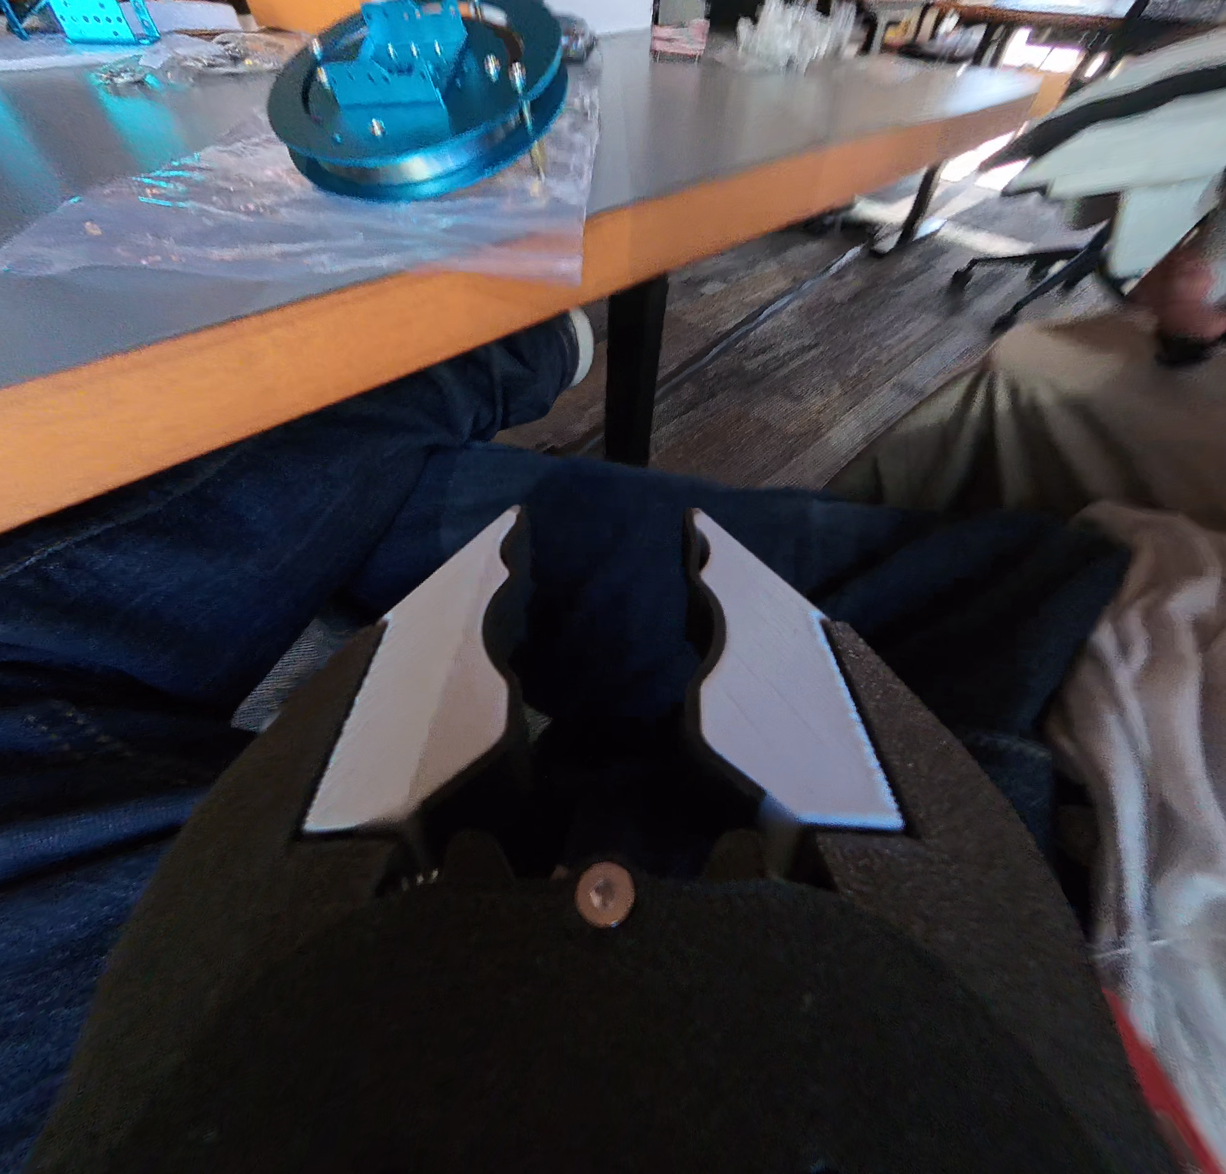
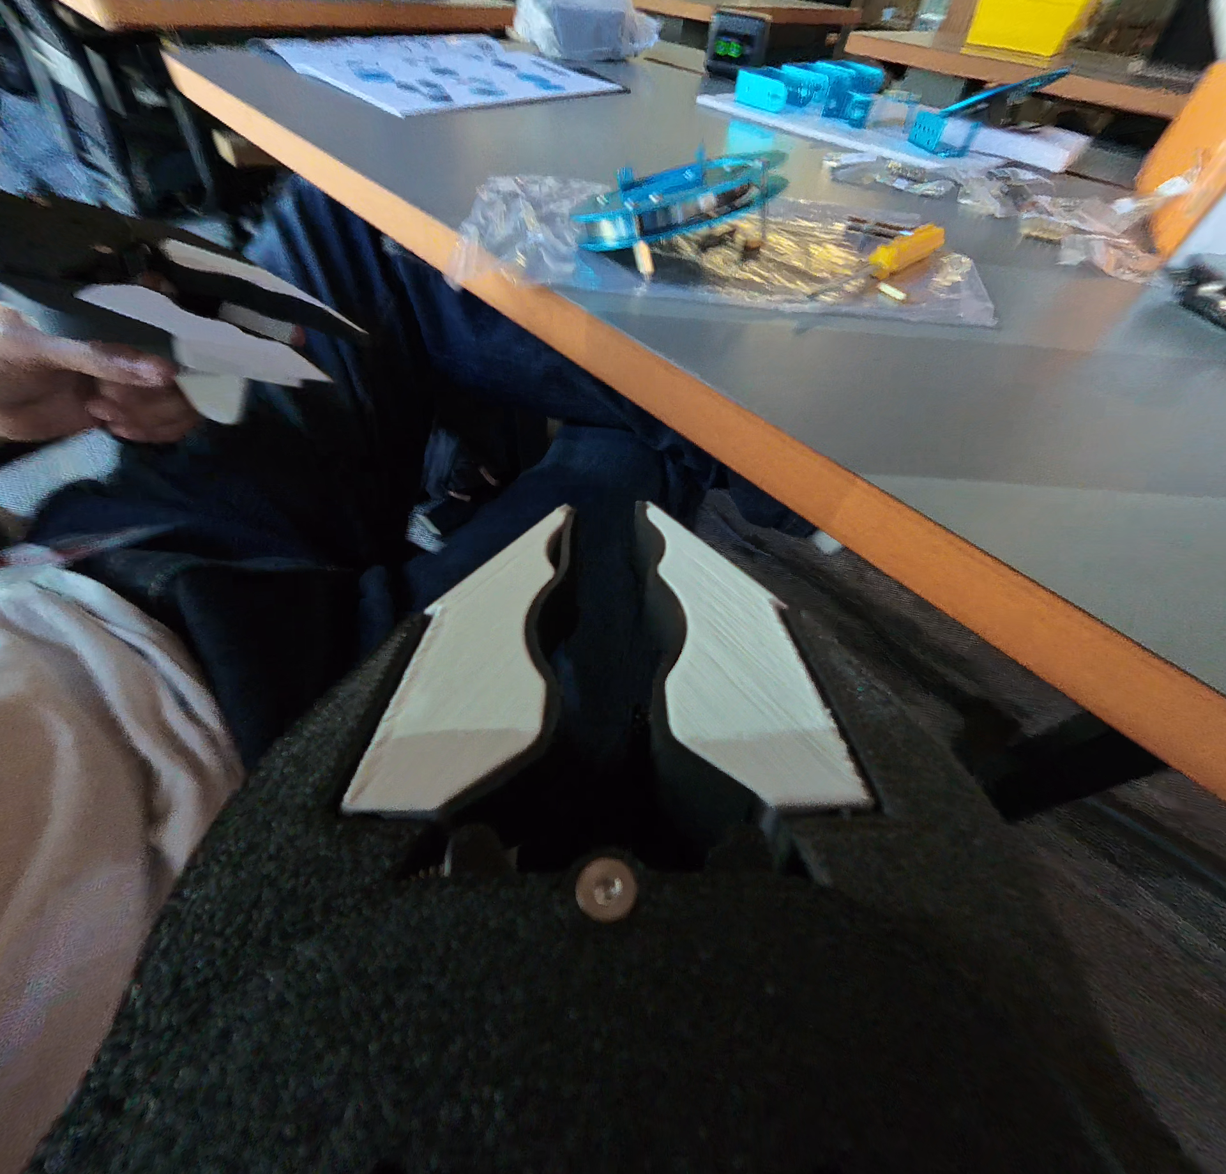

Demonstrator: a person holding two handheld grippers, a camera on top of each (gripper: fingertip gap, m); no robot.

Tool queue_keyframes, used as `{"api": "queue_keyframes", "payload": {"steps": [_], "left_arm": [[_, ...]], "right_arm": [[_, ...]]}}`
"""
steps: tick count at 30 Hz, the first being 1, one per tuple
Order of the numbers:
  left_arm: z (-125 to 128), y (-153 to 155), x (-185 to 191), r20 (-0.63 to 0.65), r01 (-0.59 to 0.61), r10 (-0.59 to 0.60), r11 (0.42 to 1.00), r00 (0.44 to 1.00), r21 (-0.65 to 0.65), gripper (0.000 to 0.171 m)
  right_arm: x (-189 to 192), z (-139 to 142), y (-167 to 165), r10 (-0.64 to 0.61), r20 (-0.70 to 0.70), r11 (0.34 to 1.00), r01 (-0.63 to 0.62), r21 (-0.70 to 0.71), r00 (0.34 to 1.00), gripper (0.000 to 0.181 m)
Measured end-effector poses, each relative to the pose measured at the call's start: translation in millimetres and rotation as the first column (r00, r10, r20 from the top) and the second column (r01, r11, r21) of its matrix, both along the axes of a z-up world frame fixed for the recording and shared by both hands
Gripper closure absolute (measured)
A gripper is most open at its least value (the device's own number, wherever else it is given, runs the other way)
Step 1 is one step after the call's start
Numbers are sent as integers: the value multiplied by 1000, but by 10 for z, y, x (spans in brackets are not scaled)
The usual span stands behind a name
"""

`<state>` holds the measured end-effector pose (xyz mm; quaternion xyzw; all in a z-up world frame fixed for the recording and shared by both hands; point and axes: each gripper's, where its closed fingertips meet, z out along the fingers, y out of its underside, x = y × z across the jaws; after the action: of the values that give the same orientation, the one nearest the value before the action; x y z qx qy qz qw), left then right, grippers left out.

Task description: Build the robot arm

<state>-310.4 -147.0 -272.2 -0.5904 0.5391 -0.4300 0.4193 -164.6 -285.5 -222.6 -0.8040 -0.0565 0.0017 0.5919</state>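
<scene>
Both held low below the table [image 1: 464, 293] edge over dark blue trouser legs [image 1: 199, 578], left gripper [image 1: 604, 525] fingers apart and empty, right gripper [image 2: 605, 518] fingers a little apart and empty, blue round metal piece [image 2: 670, 210] untouched on clear plastic bag [image 2: 829, 279] beside yellow screwdriver [image 2: 905, 249].
</scene>
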Motion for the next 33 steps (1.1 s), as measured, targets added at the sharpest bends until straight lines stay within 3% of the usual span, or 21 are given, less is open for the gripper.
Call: {"api": "queue_keyframes", "payload": {"steps": [3, 6, 9, 13, 16, 19, 26, 33], "left_arm": [[375, 15, 62, 41, 55, -52, 996, 998, -76, 126], [694, 211, 229, -3, 59, -59, 998, 998, 23, 126], [801, 526, 522, -111, 55, -48, 997, 993, 60, 125], [687, 925, 903, -260, 80, -63, 995, 964, 53, 125], [627, 1078, 1094, -329, 136, -101, 987, 939, 84, 128], [590, 1102, 1216, -361, 200, -161, 977, 919, 73, 129], [737, 928, 1348, -304, 339, -315, 941, 899, 26, 135], [710, 891, 1371, -312, 372, -347, 928, 884, 23, 136]], "right_arm": [[-175, 185, 158, 141, -79, 989, -144, -39, 987, 149], [69, 407, 493, 159, 129, 985, -150, -81, 979, 146], [433, 536, 995, 165, 252, 984, -143, -106, 954, 153], [743, 401, 1577, 296, 169, 931, -244, -272, 940, 146], [826, 327, 1828, 408, 153, 876, -338, -343, 900, 145], [802, 155, 1926, 526, 116, 792, -436, -427, 843, 145], [672, -62, 2027, 675, 3, 656, -598, -460, 738, 148], [578, 66, 2076, 720, 7, 647, -668, -368, 694, 163]]}}
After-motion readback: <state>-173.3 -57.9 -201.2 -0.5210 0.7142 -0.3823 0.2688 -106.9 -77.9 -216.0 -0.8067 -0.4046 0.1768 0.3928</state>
